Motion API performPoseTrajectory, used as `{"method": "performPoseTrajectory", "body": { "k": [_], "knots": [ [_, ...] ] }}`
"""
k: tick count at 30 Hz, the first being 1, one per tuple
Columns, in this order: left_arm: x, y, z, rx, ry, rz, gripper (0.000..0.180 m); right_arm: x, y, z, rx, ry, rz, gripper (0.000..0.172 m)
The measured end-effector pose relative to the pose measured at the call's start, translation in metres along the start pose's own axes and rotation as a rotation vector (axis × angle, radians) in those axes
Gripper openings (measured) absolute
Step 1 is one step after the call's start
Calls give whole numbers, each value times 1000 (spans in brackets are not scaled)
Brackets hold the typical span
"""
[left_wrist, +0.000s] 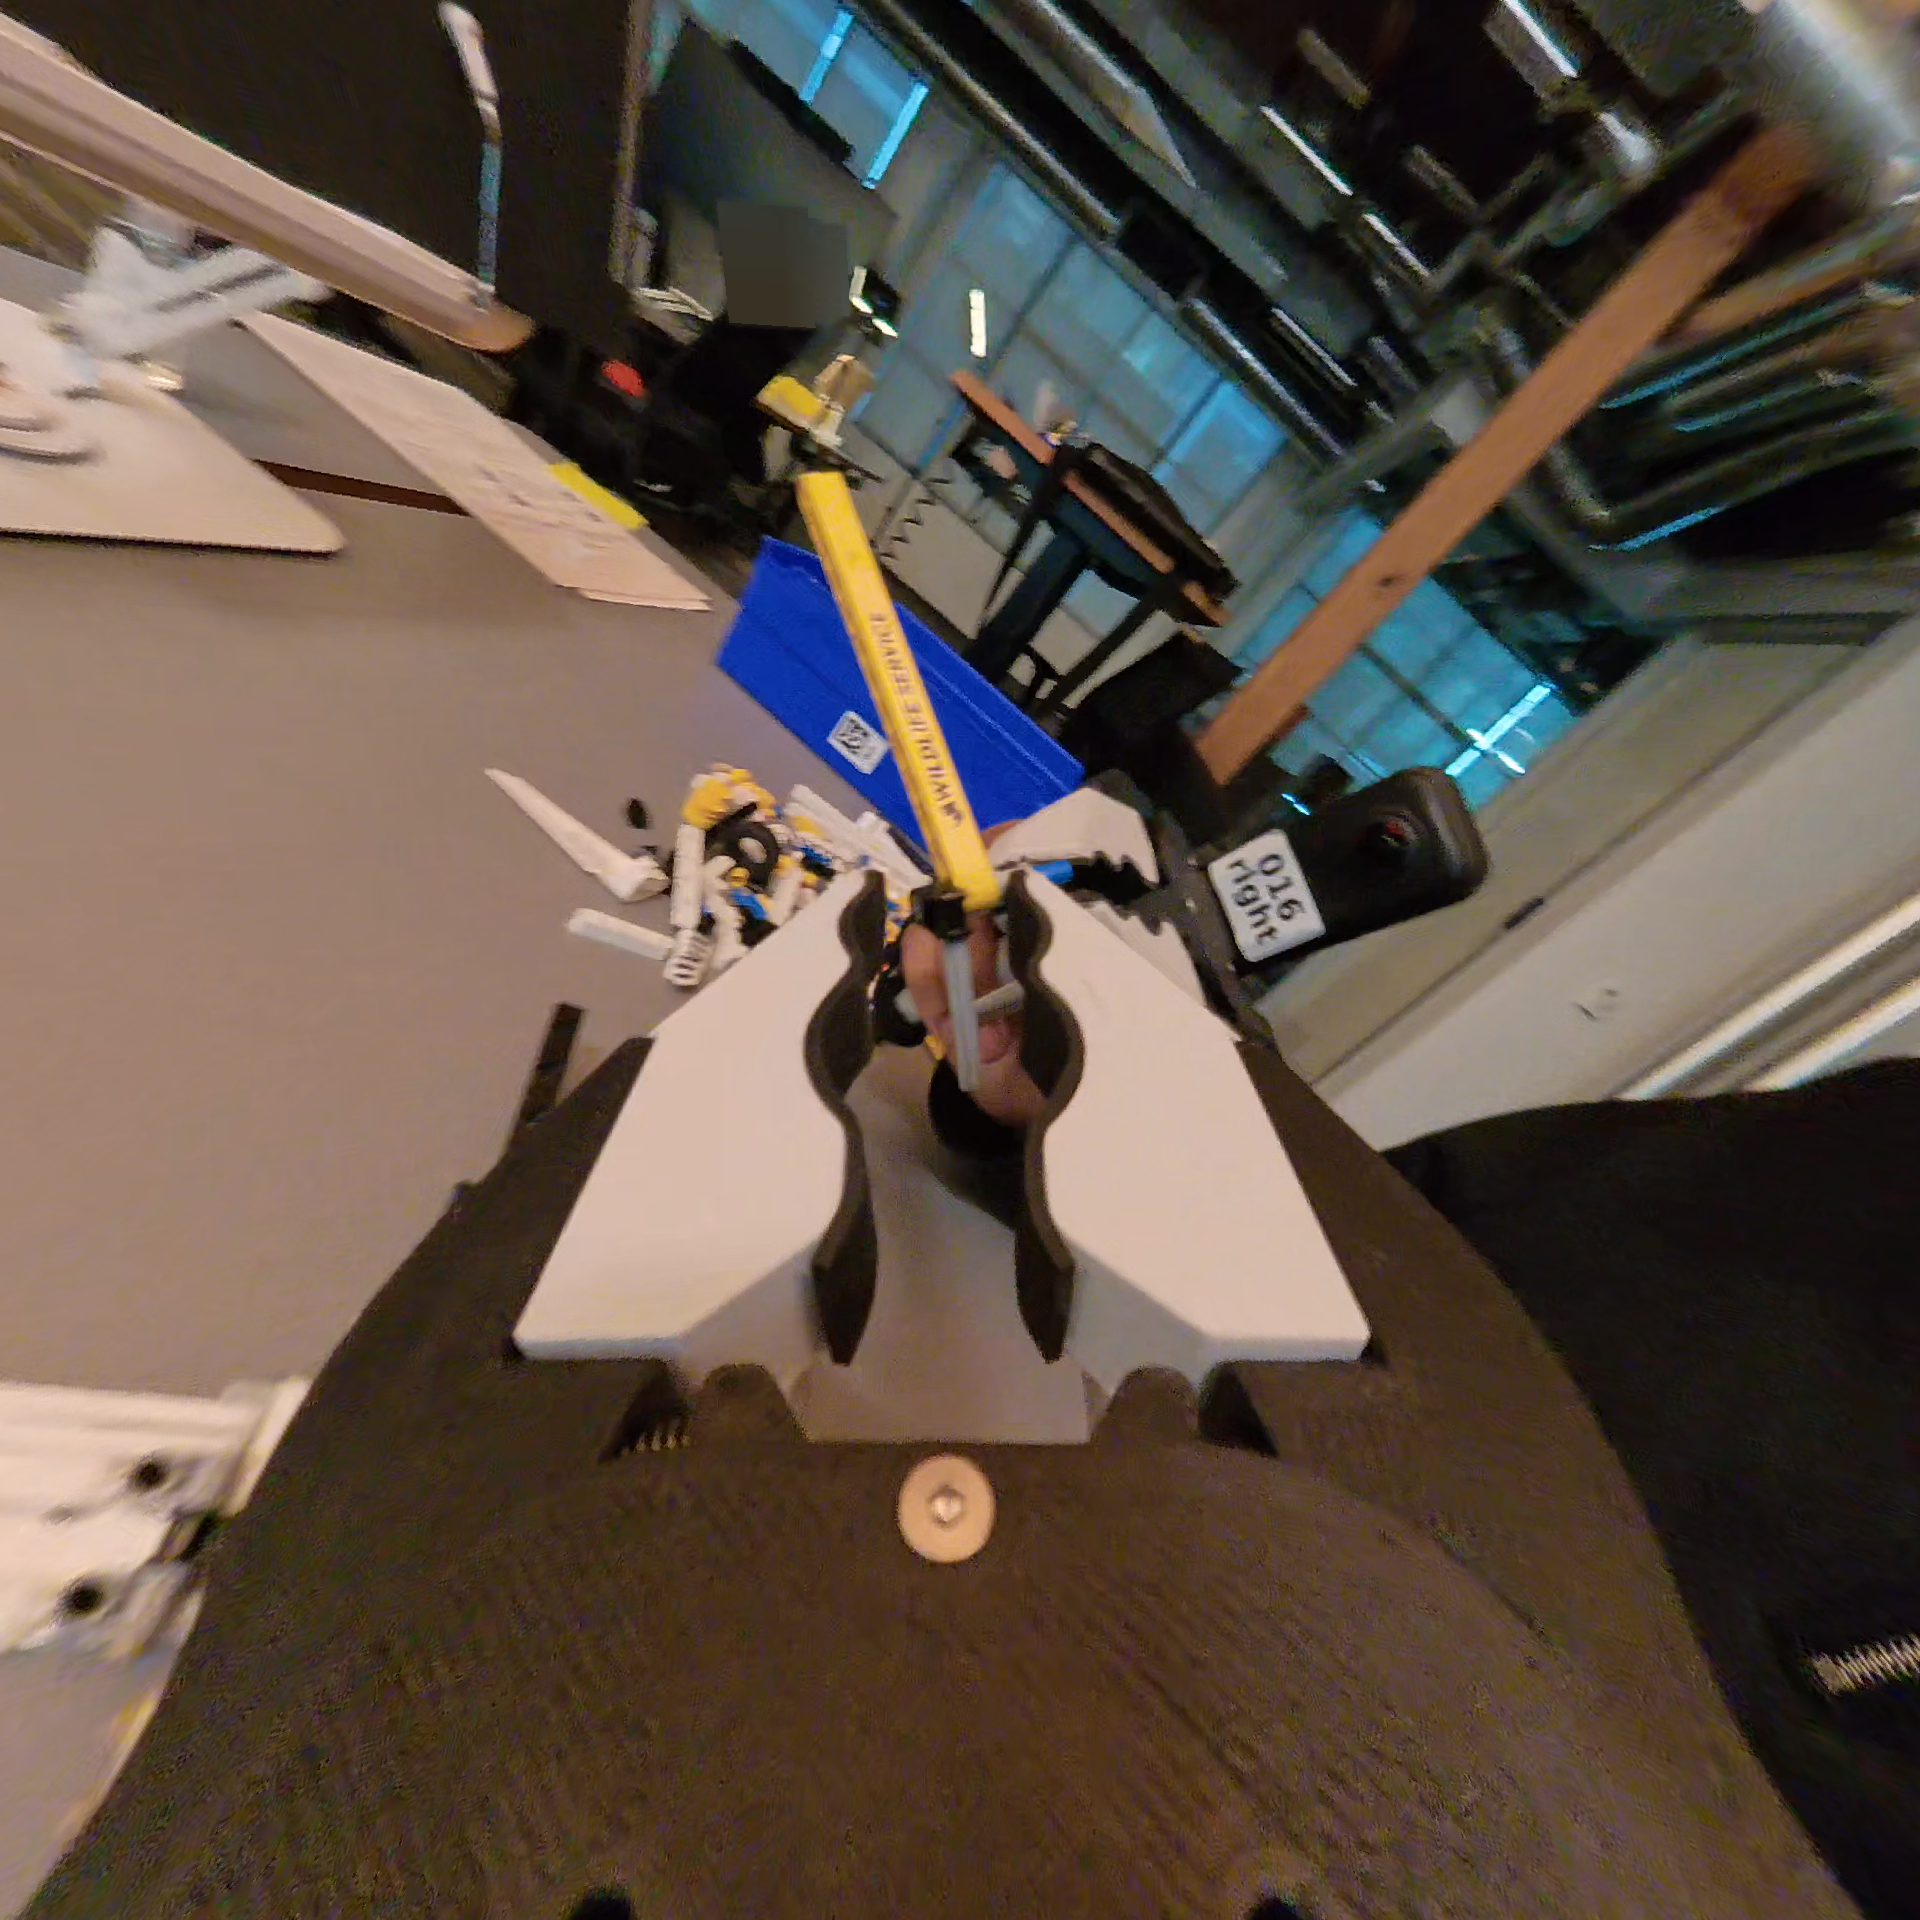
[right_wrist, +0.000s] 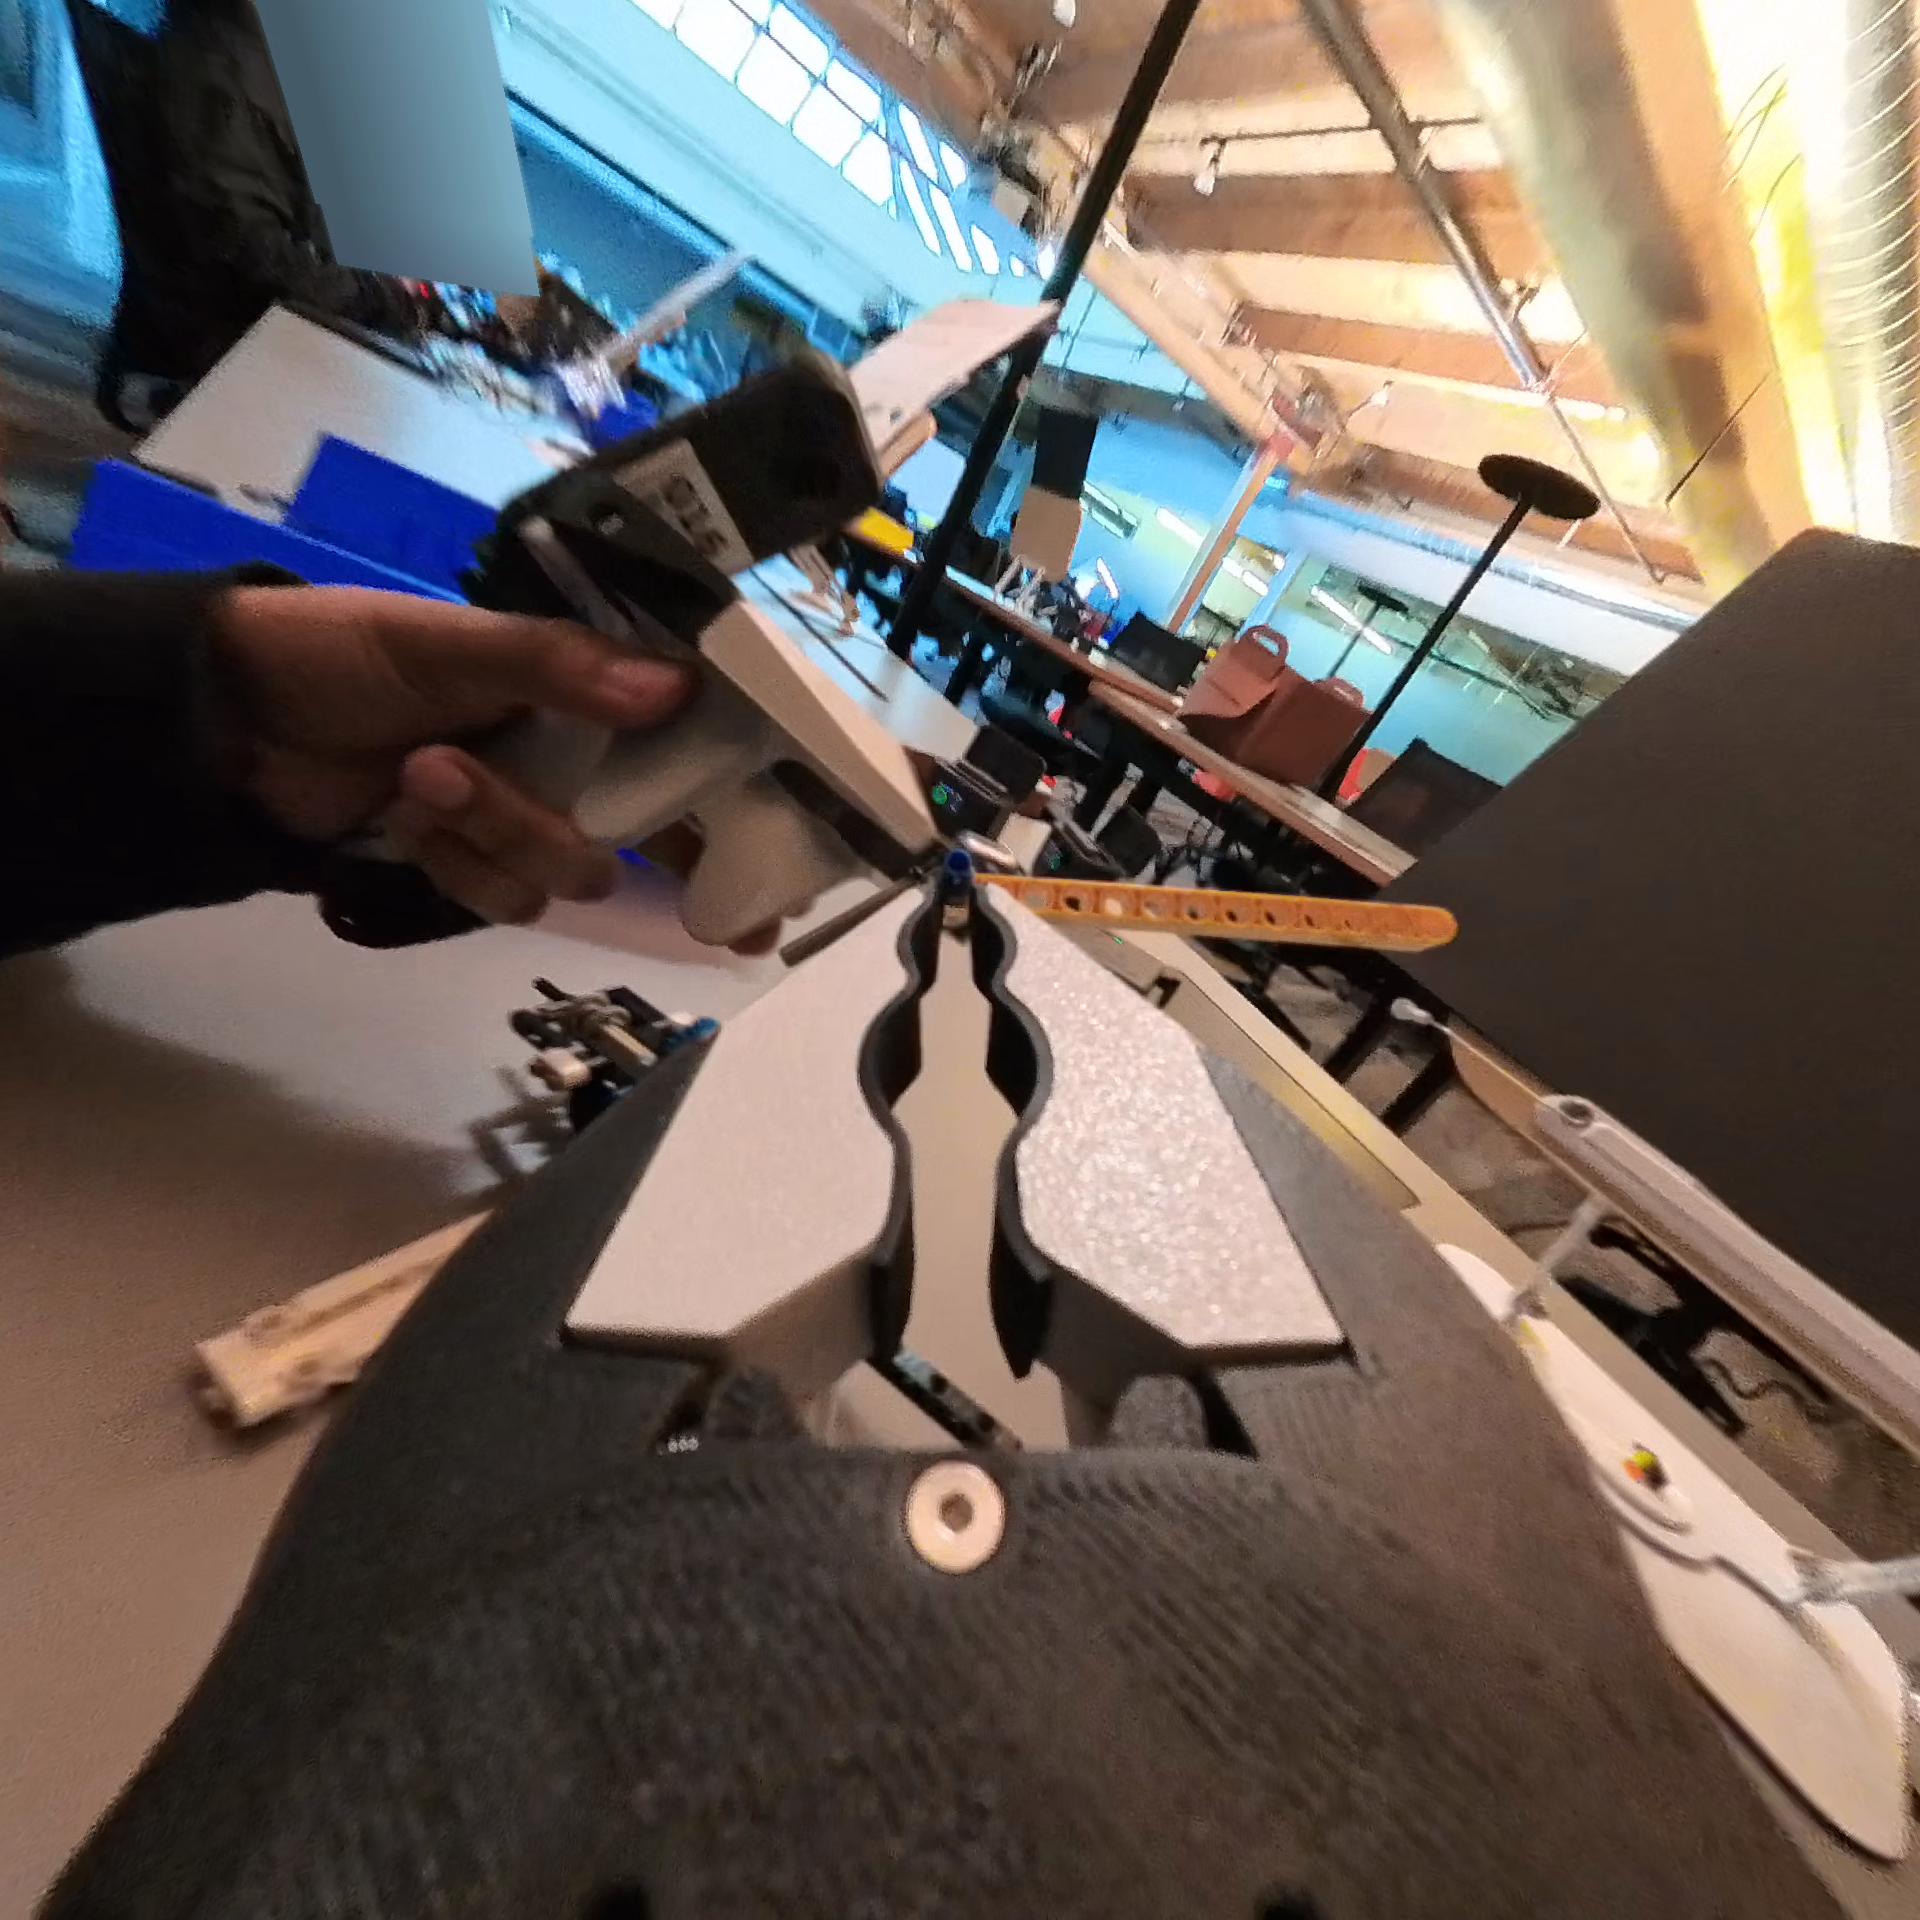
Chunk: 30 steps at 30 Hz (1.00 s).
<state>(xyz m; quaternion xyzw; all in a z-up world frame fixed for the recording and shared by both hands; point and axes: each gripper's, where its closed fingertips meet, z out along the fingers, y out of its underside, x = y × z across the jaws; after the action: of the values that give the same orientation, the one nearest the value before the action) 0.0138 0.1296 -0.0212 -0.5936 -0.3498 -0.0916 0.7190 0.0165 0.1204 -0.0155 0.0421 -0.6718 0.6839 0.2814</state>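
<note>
My left gripper (left_wrist: 940, 888) stands with its jaws partly apart around the near end of a long yellow holed beam (left_wrist: 894, 665). The beam carries a black connector (left_wrist: 943, 914) and a grey axle (left_wrist: 961, 997). The beam lies against the right pad, with a gap showing at the left pad. My right gripper (right_wrist: 954, 904) is shut on a small blue pin (right_wrist: 954, 862) at the end of the same beam (right_wrist: 1226, 914). It also shows in the left wrist view (left_wrist: 1101, 862). The left gripper (right_wrist: 920, 847) meets it tip to tip, held by a hand (right_wrist: 416, 707).
A pile of white, yellow, blue and black building pieces (left_wrist: 727, 862) lies on the grey table (left_wrist: 260, 935) beside a blue bin (left_wrist: 800, 644). Paper sheets (left_wrist: 499, 488) and a white board (left_wrist: 156, 488) lie farther off. A small built part (right_wrist: 592, 1039) sits below the grippers.
</note>
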Motion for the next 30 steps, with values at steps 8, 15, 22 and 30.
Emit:
{"method": "performPoseTrajectory", "body": {
  "k": [8,15,22,30],
  "knots": [
    [14,-1,14,60,54,-14,10,11,-17,-32,131,74,106,0],
    [20,5,25,46,31,40,9,8,-22,-34,166,40,145,7],
    [20,1,33,126,16,28,6,15,-25,-40,202,-41,361,0],
    [-23,-27,-10,314,-231,75,4,62,-57,-92,560,67,597,0]
  ]
}}
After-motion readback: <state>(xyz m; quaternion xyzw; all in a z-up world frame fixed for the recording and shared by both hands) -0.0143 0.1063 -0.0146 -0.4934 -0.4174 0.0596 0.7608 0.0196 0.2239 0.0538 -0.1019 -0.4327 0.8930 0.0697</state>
